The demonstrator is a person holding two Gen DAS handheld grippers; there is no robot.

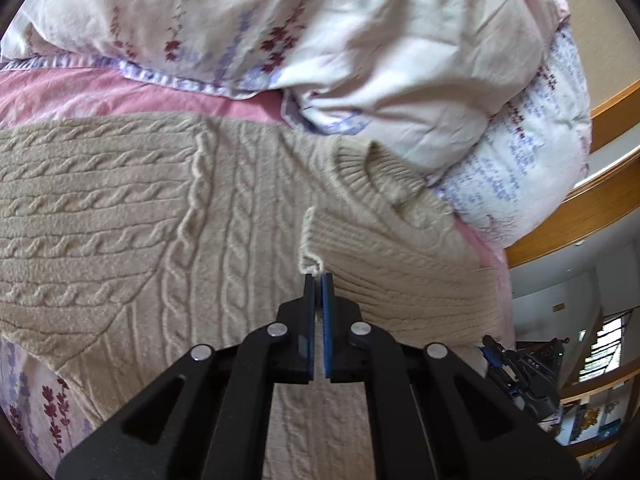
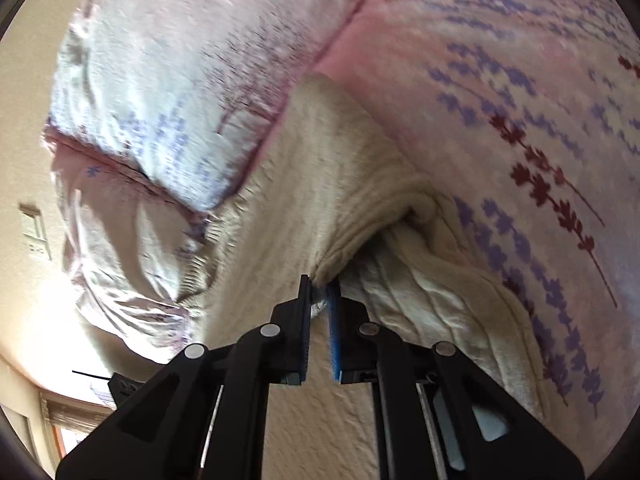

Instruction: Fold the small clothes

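Note:
A beige cable-knit sweater point(image 1: 160, 208) lies spread on the bed, its ribbed collar point(image 1: 372, 168) toward the upper right. One sleeve is folded across the body, and its ribbed cuff point(image 1: 320, 236) ends right at my left gripper point(image 1: 319, 278), which is shut on the cuff's edge. In the right wrist view the same sweater point(image 2: 320, 168) is bunched into a fold point(image 2: 360, 236). My right gripper point(image 2: 320, 286) is shut on that fold, with knit pinched between the blue pads point(image 2: 334, 328).
A rumpled floral duvet point(image 1: 320, 40) is heaped behind the sweater, and it appears again as the duvet point(image 2: 152, 120) at the left of the right wrist view. A pink flower-print sheet point(image 2: 520, 140) covers the bed. A wooden rail point(image 1: 600, 184) runs along the bed's right side.

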